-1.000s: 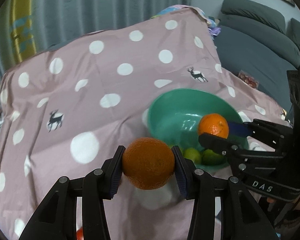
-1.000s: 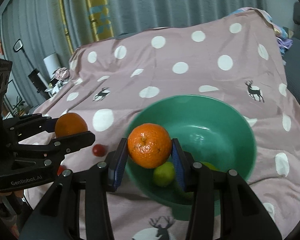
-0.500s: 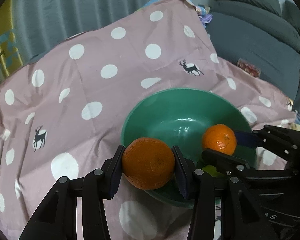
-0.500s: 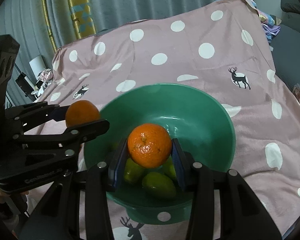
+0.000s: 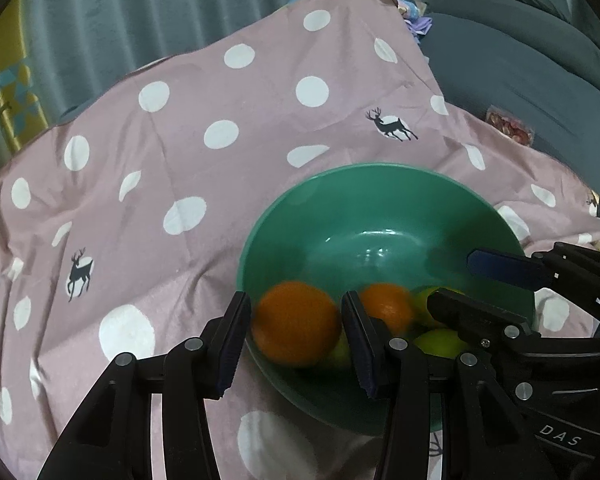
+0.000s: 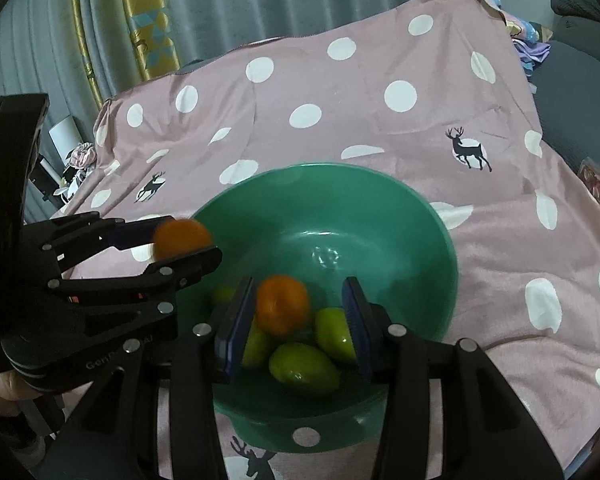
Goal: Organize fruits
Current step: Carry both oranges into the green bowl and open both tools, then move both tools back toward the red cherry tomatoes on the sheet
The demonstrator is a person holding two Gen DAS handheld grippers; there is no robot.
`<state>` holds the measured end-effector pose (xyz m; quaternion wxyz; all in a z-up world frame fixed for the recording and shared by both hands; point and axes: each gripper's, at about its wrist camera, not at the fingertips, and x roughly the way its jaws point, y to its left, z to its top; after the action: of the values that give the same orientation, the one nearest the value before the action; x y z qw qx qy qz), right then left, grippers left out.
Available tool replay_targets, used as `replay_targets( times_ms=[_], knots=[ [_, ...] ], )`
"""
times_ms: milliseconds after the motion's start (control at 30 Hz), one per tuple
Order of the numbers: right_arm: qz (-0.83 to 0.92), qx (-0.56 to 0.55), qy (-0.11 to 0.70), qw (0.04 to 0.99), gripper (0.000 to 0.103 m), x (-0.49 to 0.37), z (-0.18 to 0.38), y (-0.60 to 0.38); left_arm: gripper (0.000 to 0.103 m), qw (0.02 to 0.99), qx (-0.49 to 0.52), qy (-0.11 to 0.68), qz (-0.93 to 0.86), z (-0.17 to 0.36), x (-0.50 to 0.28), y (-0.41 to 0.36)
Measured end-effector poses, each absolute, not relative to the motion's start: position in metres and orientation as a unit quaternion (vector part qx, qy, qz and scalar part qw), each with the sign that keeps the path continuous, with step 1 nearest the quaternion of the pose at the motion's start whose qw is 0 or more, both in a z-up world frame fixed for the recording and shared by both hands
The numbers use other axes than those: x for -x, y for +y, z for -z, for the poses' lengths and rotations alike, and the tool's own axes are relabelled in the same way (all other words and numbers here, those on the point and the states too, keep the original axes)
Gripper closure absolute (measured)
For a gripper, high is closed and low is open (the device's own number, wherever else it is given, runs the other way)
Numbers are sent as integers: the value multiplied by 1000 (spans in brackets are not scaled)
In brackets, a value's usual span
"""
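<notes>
Right gripper (image 6: 298,296), jaws just opening, frees a round orange (image 6: 282,306) into the green plastic bowl (image 6: 380,184). The left gripper (image 5: 294,308) brackets a second orange (image 5: 296,322), undelivered and grip unclear.

Oranges and green fruits gathering in a green bowl (image 6: 412,216)

One blurred orange (image 6: 282,305) is dropping clear inside the bowl, above the three or four glossy green fruits (image 6: 303,368) lying at its bottom; a second blurred orange (image 5: 296,323) is hanging over the bowl's near-left rim, and whether it is gripped or falling is unclear, as the bowl is sitting upright on the spotted pink cloth (image 5: 204,92)
</notes>
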<state>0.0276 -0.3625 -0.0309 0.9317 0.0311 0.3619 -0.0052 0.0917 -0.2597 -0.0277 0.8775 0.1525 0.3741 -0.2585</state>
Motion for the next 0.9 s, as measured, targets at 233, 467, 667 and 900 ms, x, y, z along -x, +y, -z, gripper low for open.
replay_targets(
  times_ms=[233,467,667,900],
  knots=[
    [5,-35,347,937,53,-19,21,-359,32,895,-138,346,246,8,-82,-243],
    [-6,-28,335,942,47,-7,11,-346,32,906,-116,339,226,-5,-65,-206],
    [-36,-12,330,943,45,1,4,-322,32,910,-84,361,189,-3,-58,-150],
    [-83,5,337,938,45,6,1,-293,32,912,-36,393,114,13,-49,-64]
  ],
)
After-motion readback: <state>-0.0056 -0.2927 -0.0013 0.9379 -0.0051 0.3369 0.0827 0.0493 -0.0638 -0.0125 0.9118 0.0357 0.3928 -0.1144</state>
